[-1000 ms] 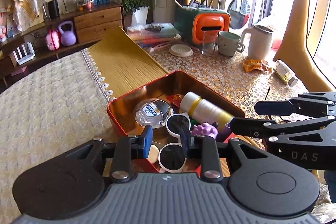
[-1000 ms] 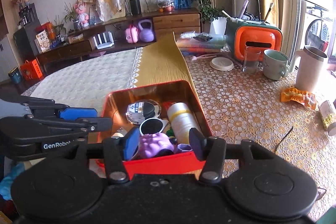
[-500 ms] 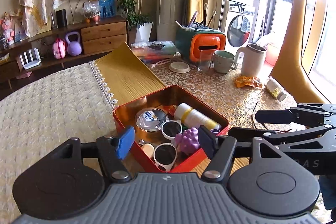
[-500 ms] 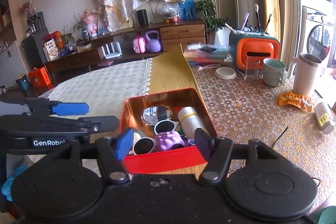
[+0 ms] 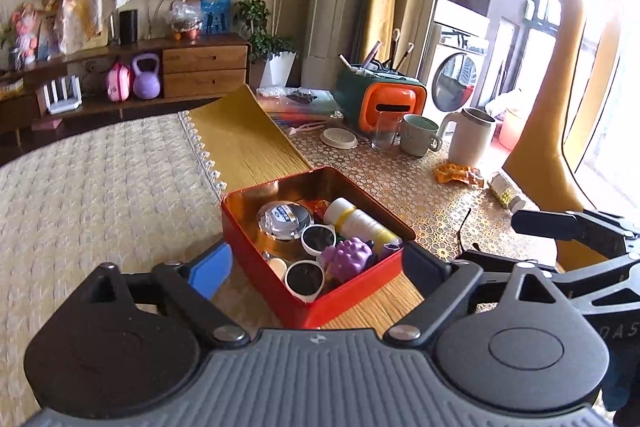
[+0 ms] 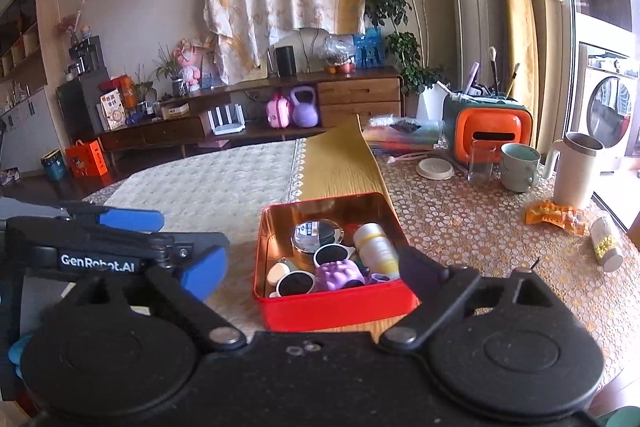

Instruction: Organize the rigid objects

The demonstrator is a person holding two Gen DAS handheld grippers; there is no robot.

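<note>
Red tin [image 5: 344, 297] on lace-covered table [image 5: 432, 187]

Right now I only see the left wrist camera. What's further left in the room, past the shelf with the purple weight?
Observer: An orange bag stands on the floor there.
Operator: Is anything next to it?
Observer: A small blue tub, just to the left of the bag.
Operator: What's behind them?
Observer: A black cabinet against the wall.
</note>
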